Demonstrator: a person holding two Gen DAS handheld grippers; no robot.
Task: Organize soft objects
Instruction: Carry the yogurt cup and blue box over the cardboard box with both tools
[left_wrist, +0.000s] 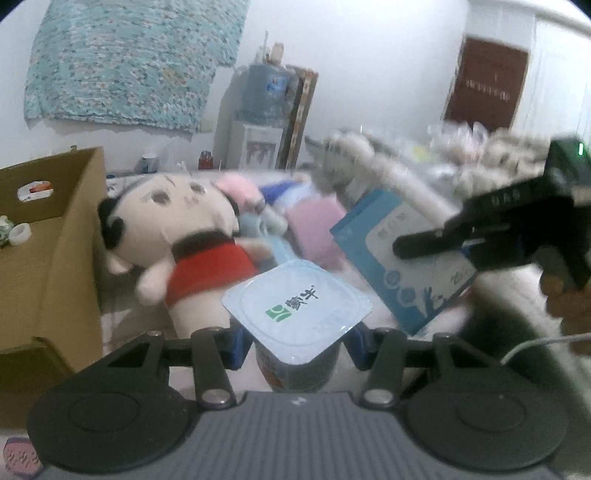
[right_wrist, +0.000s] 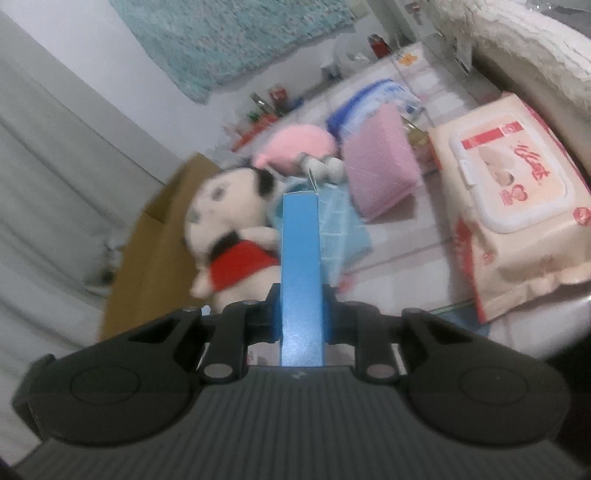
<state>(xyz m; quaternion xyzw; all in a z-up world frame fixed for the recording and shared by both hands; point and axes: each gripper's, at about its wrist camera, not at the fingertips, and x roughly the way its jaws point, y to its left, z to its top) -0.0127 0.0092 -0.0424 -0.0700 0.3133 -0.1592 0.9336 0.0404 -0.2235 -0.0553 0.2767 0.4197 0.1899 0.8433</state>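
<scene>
A white-walled room with a turquoise patterned cloth (left_wrist: 125, 62) hung on the wall and a water dispenser (left_wrist: 258, 122) behind surrounds a cluttered tabletop (right_wrist: 406, 254) with a pale covering. A cardboard box (left_wrist: 55, 240) stands at its left edge. Just beside the box lies a plush doll (left_wrist: 192, 236) in a red top, on its back. Behind the doll, toward the far edge, sit a pink plush toy (right_wrist: 299, 146) and a pink cushion (right_wrist: 380, 173), close together. A pack of wet wipes (right_wrist: 517, 218) lies near the right edge.

The left gripper (left_wrist: 295, 350) is closed on a yogurt cup (left_wrist: 295, 314), held upright with its foil lid facing up. The right gripper (right_wrist: 301, 314) is clamped on a thin blue carton (right_wrist: 299, 273), seen edge-on above the doll; in the left wrist view the carton tilts in the air.
</scene>
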